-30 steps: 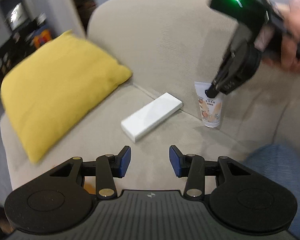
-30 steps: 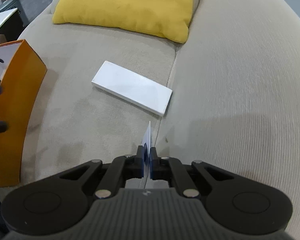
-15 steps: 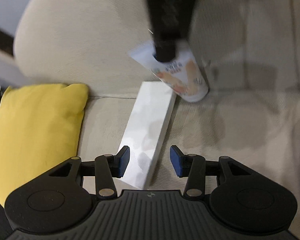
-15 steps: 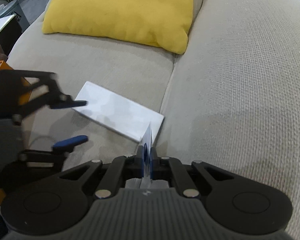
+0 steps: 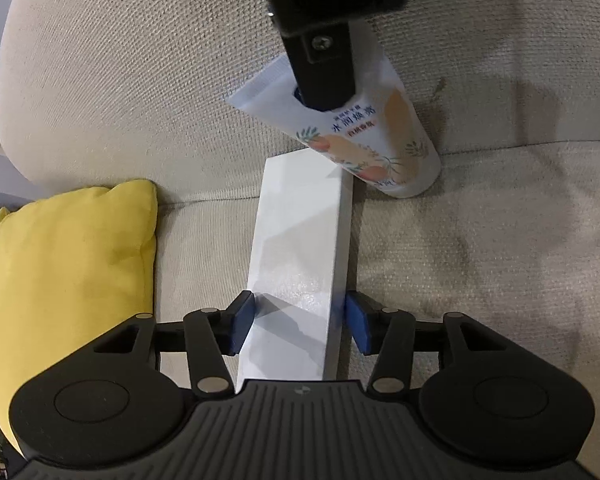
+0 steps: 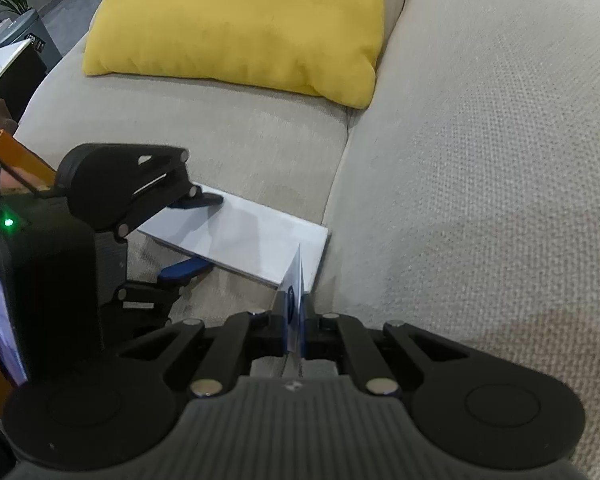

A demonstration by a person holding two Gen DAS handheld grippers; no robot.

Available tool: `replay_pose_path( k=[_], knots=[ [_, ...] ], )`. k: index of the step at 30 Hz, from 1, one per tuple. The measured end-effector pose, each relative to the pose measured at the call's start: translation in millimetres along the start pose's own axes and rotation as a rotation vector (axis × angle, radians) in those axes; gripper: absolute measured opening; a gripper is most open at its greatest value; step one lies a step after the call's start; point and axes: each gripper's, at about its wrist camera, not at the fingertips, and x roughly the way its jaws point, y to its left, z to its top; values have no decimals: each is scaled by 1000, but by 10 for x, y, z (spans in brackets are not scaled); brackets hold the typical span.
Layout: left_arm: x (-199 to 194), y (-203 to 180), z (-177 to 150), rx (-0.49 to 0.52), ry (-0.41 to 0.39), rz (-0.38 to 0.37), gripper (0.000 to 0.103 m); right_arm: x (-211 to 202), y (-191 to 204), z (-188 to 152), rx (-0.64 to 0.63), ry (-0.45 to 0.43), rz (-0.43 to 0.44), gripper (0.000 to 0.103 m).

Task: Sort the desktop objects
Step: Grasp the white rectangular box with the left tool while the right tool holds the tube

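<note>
A long white box (image 5: 300, 264) lies flat on the beige sofa seat (image 5: 480, 280), running from the centre of the left wrist frame down to its lower middle. The left gripper (image 5: 300, 320) straddles the box's near end, its jaws opening, with the box between the blue pads (image 5: 242, 322), which stand just beside its long edges without pressing. The right gripper (image 6: 296, 328) is clamped on the flat crimped end of a printed tube (image 5: 364, 128), which stands tilted on its cap at the box's far end, against the sofa back. A yellow cushion (image 6: 240, 24) lies across the upper part of the right wrist frame.
</note>
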Motion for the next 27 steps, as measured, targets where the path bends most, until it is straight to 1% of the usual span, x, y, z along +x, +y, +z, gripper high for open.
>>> replay_pose_path(
  k=[2,5,7,11,13,17,18,20,22,24,26,27],
  knots=[
    [3,29,-5,-7,-2,-10,57,5,1,2,-2,0,-1,5],
    [-34,66,-23,-12,-11,-26,50,12,-14,1,-2,-1,1,5],
    [-78,109,-37,-32,-14,-44,47,13,-21,0,-2,-2,2,5],
    [-179,280,-78,-129,-26,-82,37,9,-26,-2,-2,-3,2,5],
    [-235,387,-99,-193,-22,-109,34,10,-32,0,-1,-3,3,5],
    [-436,479,-173,-295,-28,-207,30,2,-60,-5,-2,-3,4,5],
    [-495,491,-262,-321,-30,-237,30,-2,-61,-10,-5,-3,5,5],
    [-617,501,-332,-369,-36,-302,29,-11,-52,-22,-13,-2,11,5],
    [-771,482,-417,-397,-39,-360,29,-21,-6,-37,-22,1,29,5],
    [-897,456,-489,-424,-24,-402,29,-31,33,-56,-36,5,46,5],
    [-971,471,-564,-439,-9,-438,29,-30,56,-62,-54,8,53,5],
    [-958,505,-615,-453,-2,-476,29,-26,64,-67,-59,10,54,5]
  ],
)
